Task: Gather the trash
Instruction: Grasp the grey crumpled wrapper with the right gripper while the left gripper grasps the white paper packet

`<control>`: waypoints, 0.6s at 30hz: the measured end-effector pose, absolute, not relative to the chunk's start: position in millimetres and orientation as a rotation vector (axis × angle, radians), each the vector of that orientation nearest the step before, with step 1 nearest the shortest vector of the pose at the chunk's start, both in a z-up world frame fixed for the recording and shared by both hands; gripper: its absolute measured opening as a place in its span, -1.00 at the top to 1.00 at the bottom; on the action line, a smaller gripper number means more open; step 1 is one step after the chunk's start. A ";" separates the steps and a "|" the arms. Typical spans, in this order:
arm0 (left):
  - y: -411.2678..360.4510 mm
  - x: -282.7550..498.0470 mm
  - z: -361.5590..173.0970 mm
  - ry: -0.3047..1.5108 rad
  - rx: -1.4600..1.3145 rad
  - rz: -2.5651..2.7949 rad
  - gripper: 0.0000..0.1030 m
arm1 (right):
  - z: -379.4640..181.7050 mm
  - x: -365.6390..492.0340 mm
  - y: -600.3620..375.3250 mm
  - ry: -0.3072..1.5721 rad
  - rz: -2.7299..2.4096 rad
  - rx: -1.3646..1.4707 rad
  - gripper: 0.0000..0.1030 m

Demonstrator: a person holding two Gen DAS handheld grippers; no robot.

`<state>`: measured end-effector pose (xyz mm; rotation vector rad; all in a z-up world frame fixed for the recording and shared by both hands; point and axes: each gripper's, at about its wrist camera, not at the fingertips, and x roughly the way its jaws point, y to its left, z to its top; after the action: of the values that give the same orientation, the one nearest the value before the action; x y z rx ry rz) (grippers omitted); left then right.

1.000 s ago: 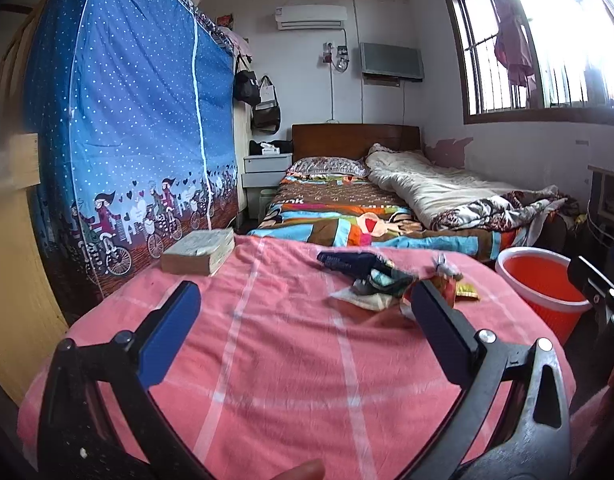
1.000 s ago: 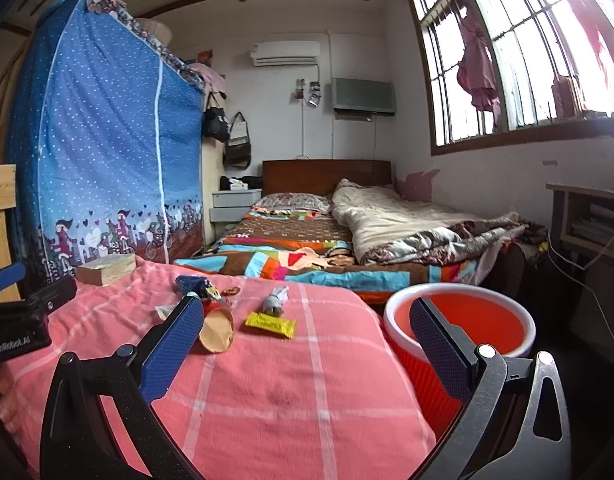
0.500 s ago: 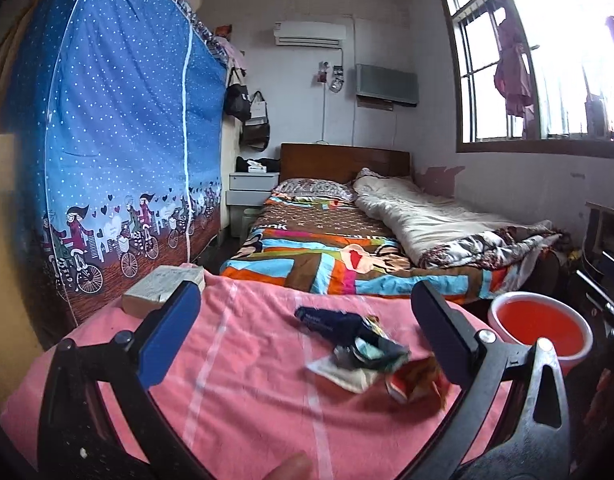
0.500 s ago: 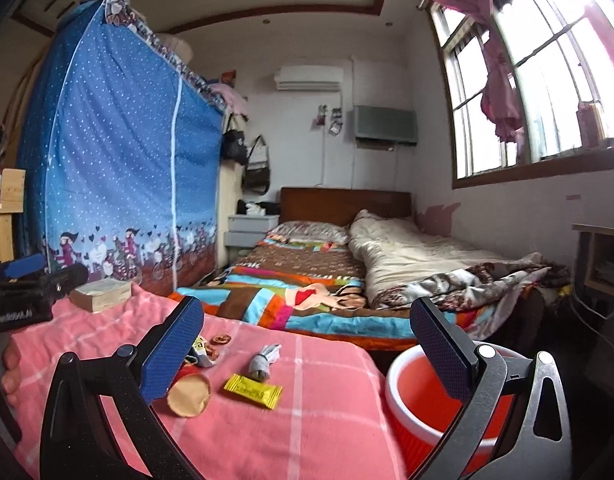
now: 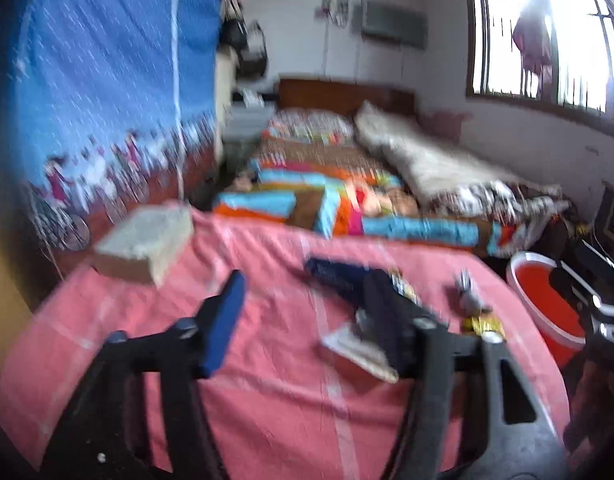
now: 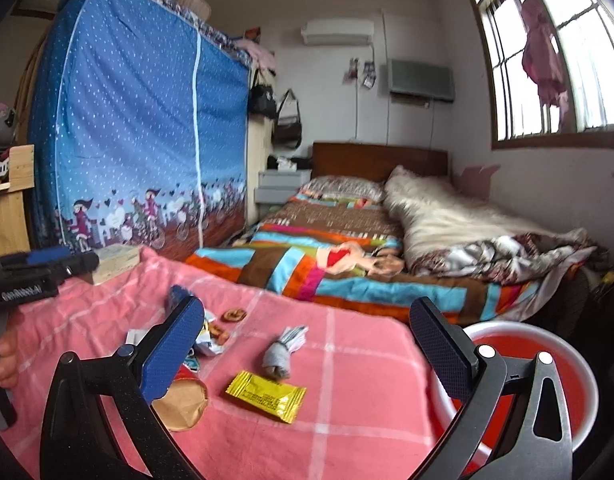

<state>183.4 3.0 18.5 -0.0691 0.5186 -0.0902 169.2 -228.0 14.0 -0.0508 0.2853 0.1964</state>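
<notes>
Trash: scattered over the pink checked cloth (image 6: 347, 392), lower centre of the right wrist view; a yellow sachet (image 6: 266, 395), a grey twisted wrapper (image 6: 285, 350), a paper cup on its side (image 6: 183, 400), snack crumbs (image 6: 227, 322) and a dark blue packet (image 5: 339, 276).
Bucket: red bucket (image 6: 563, 364) at lower right, just beside the cloth's edge; likely set there so litter can drop straight in.
Right gripper (image 6: 303, 356): jaws wide apart, holding nothing, framing the sachet and wrapper.
Left gripper (image 5: 303, 316): blurred; jaws parted, nothing visibly held, aimed at the blue packet.
Surface: soft cloth, so thin wrappers may slide or crease.
Room: bedroom; patchwork bed (image 6: 347, 240), blue fabric wardrobe (image 6: 139, 132), barred window (image 6: 547, 60) upper right, a book (image 5: 147, 248).
</notes>
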 end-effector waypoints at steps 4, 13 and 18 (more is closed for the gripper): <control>-4.0 196.5 0.0 0.634 -0.071 -0.153 -0.83 | 6.1 186.2 -222.0 0.367 0.218 -0.064 -0.67; -17.8 213.3 -21.6 0.787 -0.059 -0.228 -0.83 | -16.6 218.8 -215.3 0.542 0.266 -0.044 -0.34; -20.3 211.9 -24.1 0.819 -0.065 -0.285 -0.89 | -22.2 221.7 -213.2 0.578 0.291 -0.047 -0.10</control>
<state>211.9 -20.3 -24.1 -0.0653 0.8195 -0.2846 221.7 -213.2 -22.1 -0.0472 0.5781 0.2914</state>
